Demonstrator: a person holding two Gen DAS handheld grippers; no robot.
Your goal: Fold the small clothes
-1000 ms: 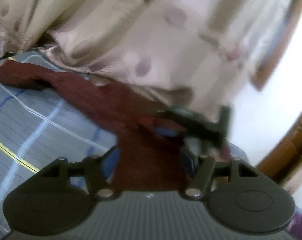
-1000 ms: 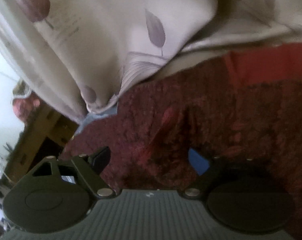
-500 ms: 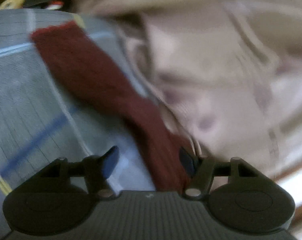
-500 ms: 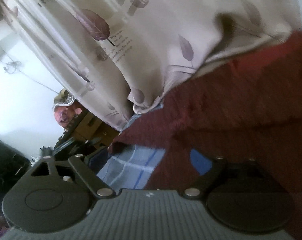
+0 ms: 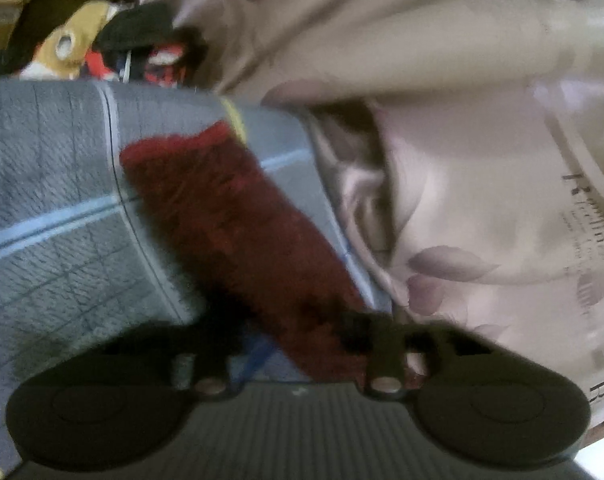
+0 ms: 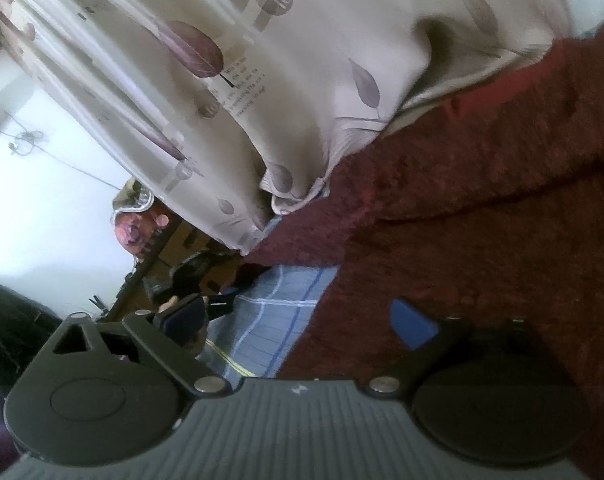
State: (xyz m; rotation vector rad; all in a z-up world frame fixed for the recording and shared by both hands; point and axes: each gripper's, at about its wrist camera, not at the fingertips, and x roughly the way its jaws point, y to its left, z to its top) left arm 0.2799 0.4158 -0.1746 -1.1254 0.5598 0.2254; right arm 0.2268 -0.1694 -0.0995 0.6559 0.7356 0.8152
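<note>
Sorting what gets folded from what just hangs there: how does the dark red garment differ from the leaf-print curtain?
The dark red garment is plain and fuzzy; the leaf-print curtain is smooth and pale beige, with purple leaves and lettering. The garment lies spread on the plaid bed cover; the curtain hangs in folds, its hem meeting the garment's far edge. Both are soft cloth.
</note>
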